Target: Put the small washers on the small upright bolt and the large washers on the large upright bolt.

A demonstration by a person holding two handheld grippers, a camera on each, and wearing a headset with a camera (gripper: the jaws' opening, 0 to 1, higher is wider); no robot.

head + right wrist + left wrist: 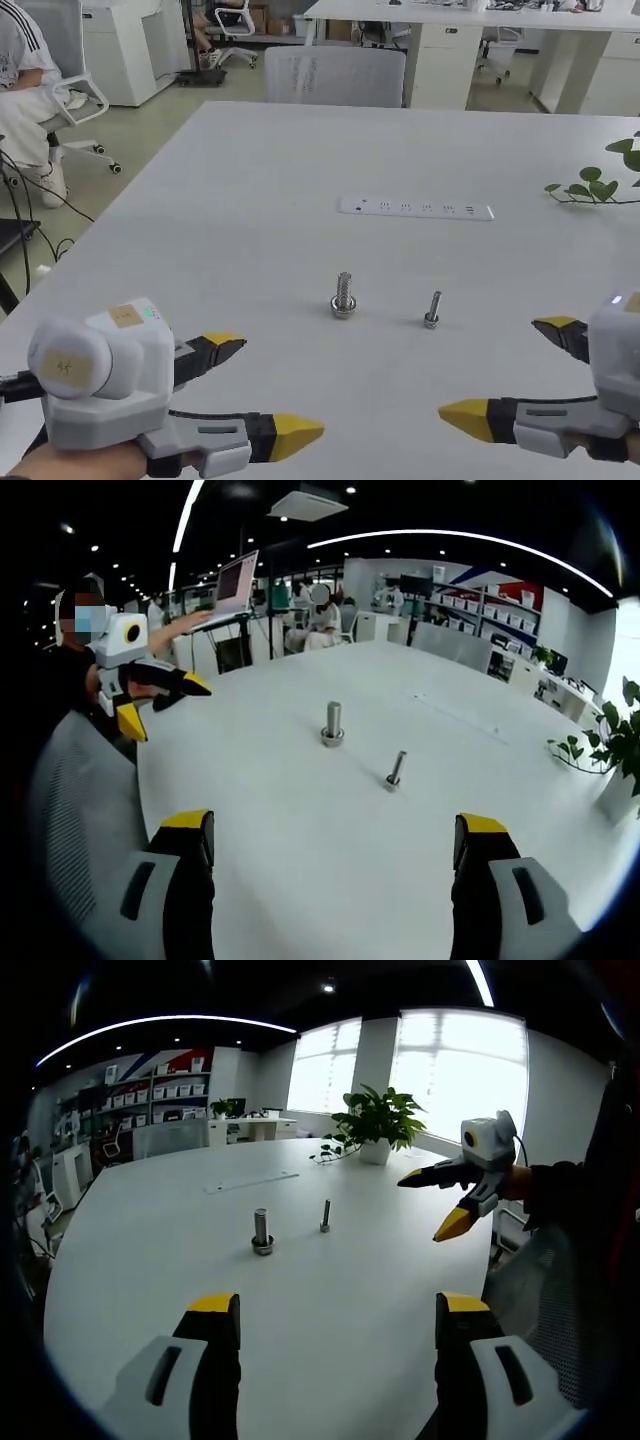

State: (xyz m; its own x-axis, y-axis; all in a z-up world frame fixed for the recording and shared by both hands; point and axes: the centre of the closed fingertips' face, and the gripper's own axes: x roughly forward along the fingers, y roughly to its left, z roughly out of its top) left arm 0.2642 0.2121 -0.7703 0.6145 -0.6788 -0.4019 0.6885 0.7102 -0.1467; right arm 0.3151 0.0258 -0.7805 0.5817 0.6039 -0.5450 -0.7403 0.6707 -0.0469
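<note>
The large upright bolt (343, 295) stands mid-table with washers around its base; it also appears as large bolt (261, 1232) and large bolt (332, 723). To its right stands the small upright bolt (432, 309), seen too as small bolt (325, 1216) and small bolt (396, 770), with a washer at its foot. My left gripper (268, 385) is open and empty at the near left edge. My right gripper (512, 370) is open and empty at the near right. Both are well short of the bolts. The right gripper (432, 1203) and the left gripper (168, 704) each appear in the other's view.
A white power strip (415, 208) lies beyond the bolts. A leafy plant sprig (597, 183) reaches in at the right edge. A grey chair (334, 75) stands at the table's far side. A seated person (25, 70) is at the far left.
</note>
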